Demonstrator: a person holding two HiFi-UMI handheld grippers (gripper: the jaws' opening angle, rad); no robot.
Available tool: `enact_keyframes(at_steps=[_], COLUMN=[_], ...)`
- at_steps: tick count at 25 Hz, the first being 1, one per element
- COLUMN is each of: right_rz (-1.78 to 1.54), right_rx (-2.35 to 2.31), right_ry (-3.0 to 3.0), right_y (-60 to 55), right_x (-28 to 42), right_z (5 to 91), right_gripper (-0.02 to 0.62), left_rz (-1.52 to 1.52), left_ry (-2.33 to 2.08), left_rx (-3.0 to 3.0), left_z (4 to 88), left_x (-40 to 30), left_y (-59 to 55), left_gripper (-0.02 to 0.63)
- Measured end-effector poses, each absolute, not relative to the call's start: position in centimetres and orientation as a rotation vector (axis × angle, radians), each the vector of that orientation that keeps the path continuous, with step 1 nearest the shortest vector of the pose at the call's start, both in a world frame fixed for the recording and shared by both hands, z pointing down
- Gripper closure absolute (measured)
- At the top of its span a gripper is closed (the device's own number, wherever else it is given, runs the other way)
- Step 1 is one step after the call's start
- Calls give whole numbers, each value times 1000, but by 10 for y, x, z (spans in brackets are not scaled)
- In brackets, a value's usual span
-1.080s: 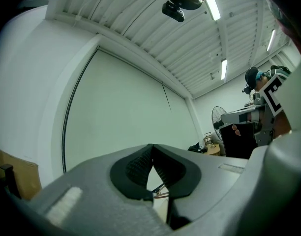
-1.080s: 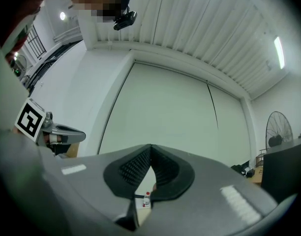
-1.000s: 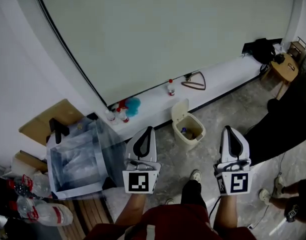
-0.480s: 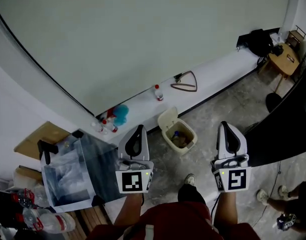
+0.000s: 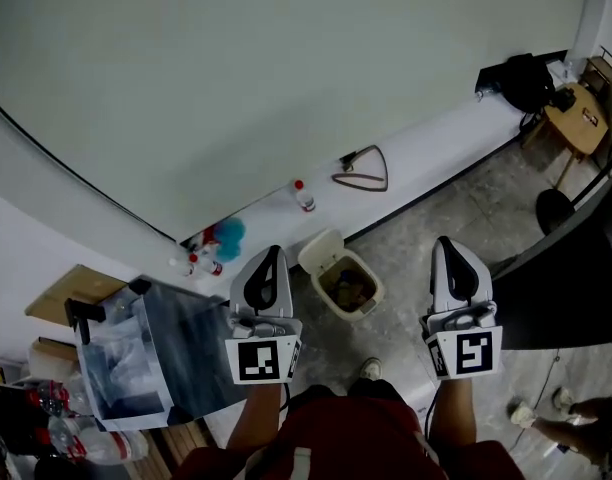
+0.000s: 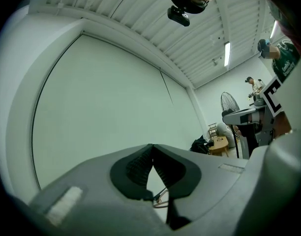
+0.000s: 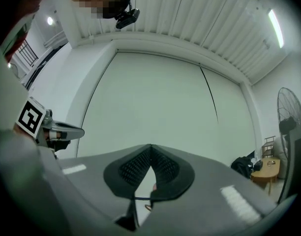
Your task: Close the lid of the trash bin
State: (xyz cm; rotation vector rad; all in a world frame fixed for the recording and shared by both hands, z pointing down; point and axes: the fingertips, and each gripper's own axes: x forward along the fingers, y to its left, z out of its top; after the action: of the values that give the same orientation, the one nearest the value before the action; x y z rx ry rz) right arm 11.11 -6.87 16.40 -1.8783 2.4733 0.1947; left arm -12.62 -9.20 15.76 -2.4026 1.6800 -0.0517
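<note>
A small cream trash bin [image 5: 361,303] stands on the grey floor by the white ledge, with its lid [image 5: 319,251] tipped up at the back and rubbish showing inside. My left gripper [image 5: 270,252] hovers just left of the bin, level, shut with nothing in it. My right gripper [image 5: 446,242] hangs well to the right of the bin, also shut and holding nothing. In the left gripper view the gripper [image 6: 152,146] has its pads meeting at the tip. The right gripper view shows the same of its gripper [image 7: 150,146]. Neither of these views shows the bin.
A white ledge [image 5: 426,153] runs along the wall and carries a wire hanger [image 5: 364,169], a bottle [image 5: 303,197] and spray bottles [image 5: 201,260]. A clear plastic box [image 5: 141,353] sits at the left. A wooden table [image 5: 578,118] and a black bag [image 5: 524,78] lie far right.
The person has stepped forward with both grippers. The bin has slid left and down in the head view and now lies between the grippers. Both stay shut.
</note>
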Motion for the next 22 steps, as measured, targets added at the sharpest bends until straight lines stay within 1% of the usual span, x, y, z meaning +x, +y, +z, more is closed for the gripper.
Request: enact_keyframes(at_steps=[5, 8, 12, 22], right_rz=[136, 159, 120, -45], right_rx=[-1856, -1797, -1773, -1796], right_ry=[2517, 2549, 2592, 2740], right_y=[-99, -120, -142, -194], right_x=[111, 98, 79, 44], right_z=[185, 191, 207, 281], right_gripper=[595, 595, 595, 597], left_rz=[-103, -154, -233, -386], left_ry=[1706, 1728, 1735, 1753], left_rx=[-2407, -2421, -2453, -2590], left_z=[174, 193, 230, 328], left_x=[-122, -129, -140, -161], left_y=[-114, -132, -154, -209], left_gripper=[609, 609, 609, 609])
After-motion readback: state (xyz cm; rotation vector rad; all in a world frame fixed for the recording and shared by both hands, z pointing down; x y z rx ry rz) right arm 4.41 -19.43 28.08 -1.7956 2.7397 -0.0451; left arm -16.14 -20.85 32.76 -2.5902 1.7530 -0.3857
